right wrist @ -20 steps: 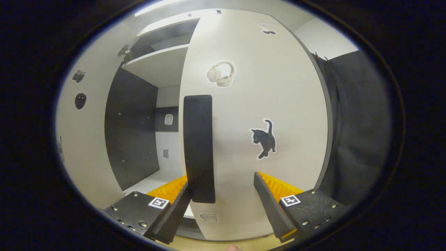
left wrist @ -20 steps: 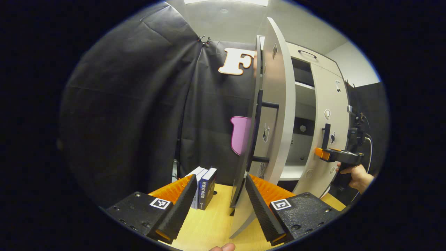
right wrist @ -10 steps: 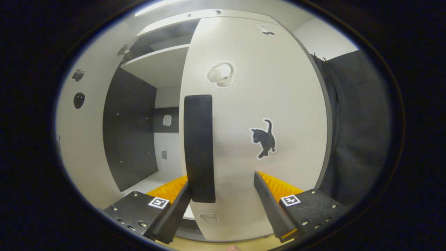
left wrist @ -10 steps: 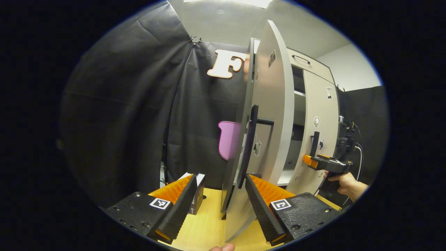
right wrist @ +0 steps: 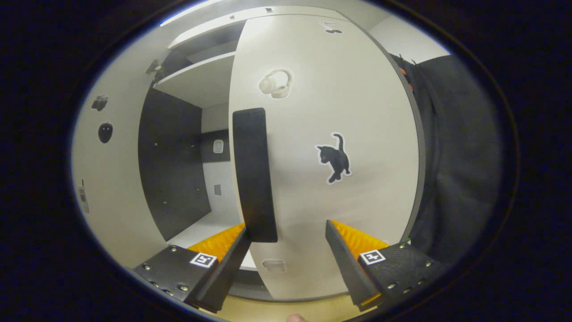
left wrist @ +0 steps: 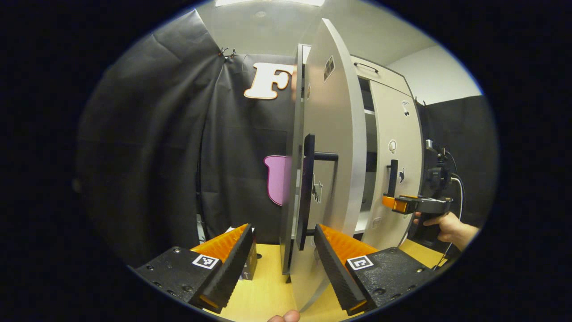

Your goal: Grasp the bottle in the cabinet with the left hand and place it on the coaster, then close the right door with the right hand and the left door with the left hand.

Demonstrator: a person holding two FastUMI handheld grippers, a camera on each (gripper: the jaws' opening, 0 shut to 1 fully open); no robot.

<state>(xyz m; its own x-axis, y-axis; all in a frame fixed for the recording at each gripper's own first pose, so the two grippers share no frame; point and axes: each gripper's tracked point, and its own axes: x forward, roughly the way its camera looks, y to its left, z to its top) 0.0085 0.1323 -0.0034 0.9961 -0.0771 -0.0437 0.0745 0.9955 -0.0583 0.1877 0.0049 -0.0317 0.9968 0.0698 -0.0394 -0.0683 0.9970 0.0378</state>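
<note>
Swinging closer since before, the left door [left wrist: 333,147] faces the empty, wide-open left claw [left wrist: 282,250].

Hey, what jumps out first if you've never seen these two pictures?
The left door stands edge-on, swung wide, its black handle just ahead of the open left gripper. In the right gripper view, the right door with its cat sticker looms close, its handle above the open right gripper.

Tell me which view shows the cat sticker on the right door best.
The right gripper view: the cat sticker sits large and sharp on the right door, facing the camera. In the left gripper view it is a tiny dark mark beside the door's handle.
</note>
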